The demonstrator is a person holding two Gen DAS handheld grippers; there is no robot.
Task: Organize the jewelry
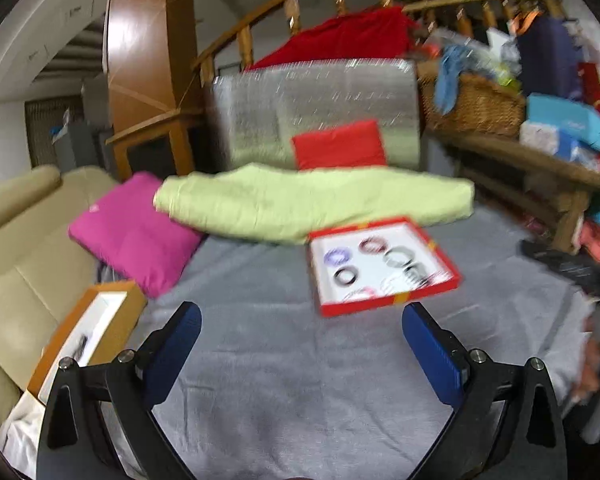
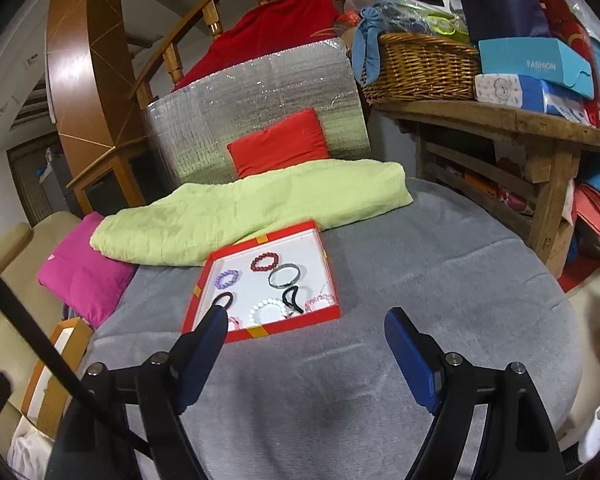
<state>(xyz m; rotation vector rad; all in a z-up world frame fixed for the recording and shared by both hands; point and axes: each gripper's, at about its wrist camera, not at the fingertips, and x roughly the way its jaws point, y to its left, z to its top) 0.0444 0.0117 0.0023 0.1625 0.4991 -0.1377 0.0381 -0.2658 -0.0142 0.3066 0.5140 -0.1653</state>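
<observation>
A red tray (image 2: 256, 331) with a white floor lies on the grey bed cover and holds several bracelets: a purple one (image 2: 227, 279), a dark red one (image 2: 264, 262), a grey bangle (image 2: 284, 275), a white bead one (image 2: 267, 309) and a black loop (image 2: 222, 300). The same red tray (image 1: 364, 307) shows blurred in the left wrist view. An orange box (image 1: 118, 322) with a white lining sits at the left edge of the bed; it also shows in the right wrist view (image 2: 70, 338). My left gripper (image 1: 302, 322) is open and empty. My right gripper (image 2: 304, 326) is open and empty, just short of the tray.
A light green folded blanket (image 2: 252, 212) and a pink cushion (image 2: 82, 276) lie behind the tray. A red cushion (image 2: 280, 144) leans on a silver panel. A wooden bench (image 2: 512, 120) with a wicker basket (image 2: 420, 66) and boxes stands at the right. A beige sofa (image 1: 16, 248) is at the left.
</observation>
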